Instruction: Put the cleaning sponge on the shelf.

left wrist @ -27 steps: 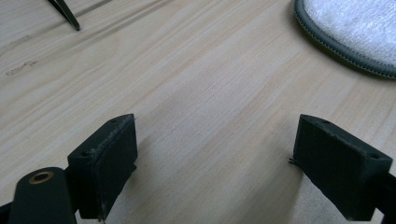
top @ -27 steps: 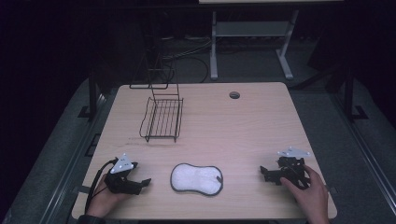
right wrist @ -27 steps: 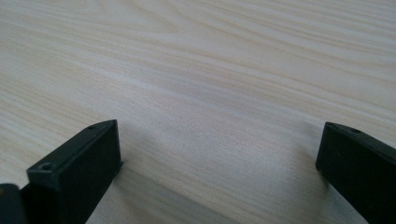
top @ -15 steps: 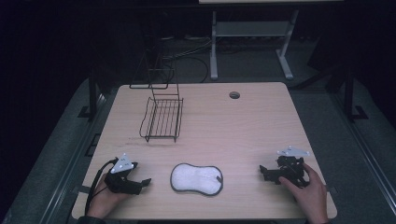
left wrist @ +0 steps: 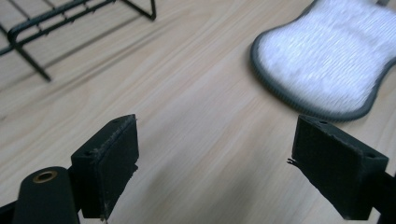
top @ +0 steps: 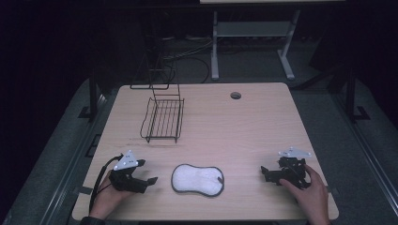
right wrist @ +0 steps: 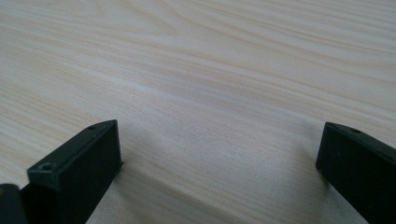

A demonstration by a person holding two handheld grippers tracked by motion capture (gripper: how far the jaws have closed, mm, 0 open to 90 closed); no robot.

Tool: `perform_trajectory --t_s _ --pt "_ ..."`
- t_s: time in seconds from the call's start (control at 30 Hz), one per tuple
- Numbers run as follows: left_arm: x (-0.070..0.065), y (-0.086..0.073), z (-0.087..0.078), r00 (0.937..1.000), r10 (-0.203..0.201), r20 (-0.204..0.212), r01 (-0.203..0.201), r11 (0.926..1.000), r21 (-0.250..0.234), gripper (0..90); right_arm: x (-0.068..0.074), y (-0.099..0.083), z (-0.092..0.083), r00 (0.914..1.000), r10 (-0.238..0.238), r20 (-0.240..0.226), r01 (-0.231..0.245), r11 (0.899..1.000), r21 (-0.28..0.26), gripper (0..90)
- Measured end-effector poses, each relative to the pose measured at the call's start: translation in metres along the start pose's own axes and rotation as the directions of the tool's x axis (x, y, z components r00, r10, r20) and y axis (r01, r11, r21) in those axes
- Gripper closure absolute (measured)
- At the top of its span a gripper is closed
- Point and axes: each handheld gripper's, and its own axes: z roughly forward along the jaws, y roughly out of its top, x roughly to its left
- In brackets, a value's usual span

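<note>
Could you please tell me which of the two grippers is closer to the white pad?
The left gripper: its open jaws sit just beside the white pad; the right gripper is farther away.

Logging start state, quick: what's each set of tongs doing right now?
Left tongs: open, empty, low over the table, pad ahead of them.
Right tongs: open, empty, bare wood between the jaws.

The person's left hand (top: 109, 197) holds the black two-jaw left gripper (top: 146, 174), jaws spread wide; the right hand (top: 307, 193) holds the matching right gripper (top: 265, 172) likewise.
</note>
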Motion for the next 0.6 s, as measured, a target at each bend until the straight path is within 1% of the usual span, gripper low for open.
perform_trajectory --t_s 0.03,0.07,0.1,0.17,0.23,0.27,0.3,0.47,0.6 --pt "-0.001 0.003 0.001 0.9999 -0.005 0.011 0.005 1.0000 -0.005 14.3 0.000 0.000 0.000 1.0000 0.000 0.000 0.000 1.000 0.000 0.0" --pt "-0.002 0.004 0.002 0.9999 -0.002 0.015 0.002 1.0000 -0.004 14.3 0.000 0.000 0.000 1.0000 0.000 0.000 0.000 1.000 0.000 0.0" --pt "-0.004 0.008 0.003 0.9998 0.009 0.019 -0.009 1.0000 0.000 14.4 0.000 0.000 0.000 1.0000 0.000 0.000 0.000 1.000 0.000 0.0" --pt "-0.006 0.012 0.004 0.9995 0.013 0.029 -0.013 0.9999 -0.006 16.4 0.000 0.000 0.000 1.0000 0.000 0.000 0.000 1.000 0.000 0.0" --pt "-0.006 0.015 0.005 0.9993 0.016 0.033 -0.016 0.9999 -0.006 16.4 0.000 0.000 0.000 1.0000 0.000 0.000 0.000 1.000 0.000 0.0" --pt "-0.007 0.016 0.005 0.9993 0.018 0.034 -0.018 0.9998 -0.007 17.8 0.000 0.000 0.000 1.0000 0.000 0.000 0.000 1.000 0.000 0.0" --pt "-0.008 0.019 0.007 0.9986 0.020 0.049 -0.020 0.9998 -0.010 18.6 0.000 0.000 0.000 1.0000 0.000 0.000 0.000 1.000 0.000 0.0" --pt "-0.011 0.025 0.011 0.9973 0.032 0.066 -0.032 0.9995 -0.007 20.5 0.000 0.000 0.000 1.0000 0.000 0.000 0.000 1.000 0.000 0.0" --pt "-0.014 0.032 0.016 0.9952 0.042 0.089 -0.042 0.9991 0.000 22.8 0.000 0.000 0.000 1.0000 -0.001 -0.001 0.001 1.000 0.000 0.0"
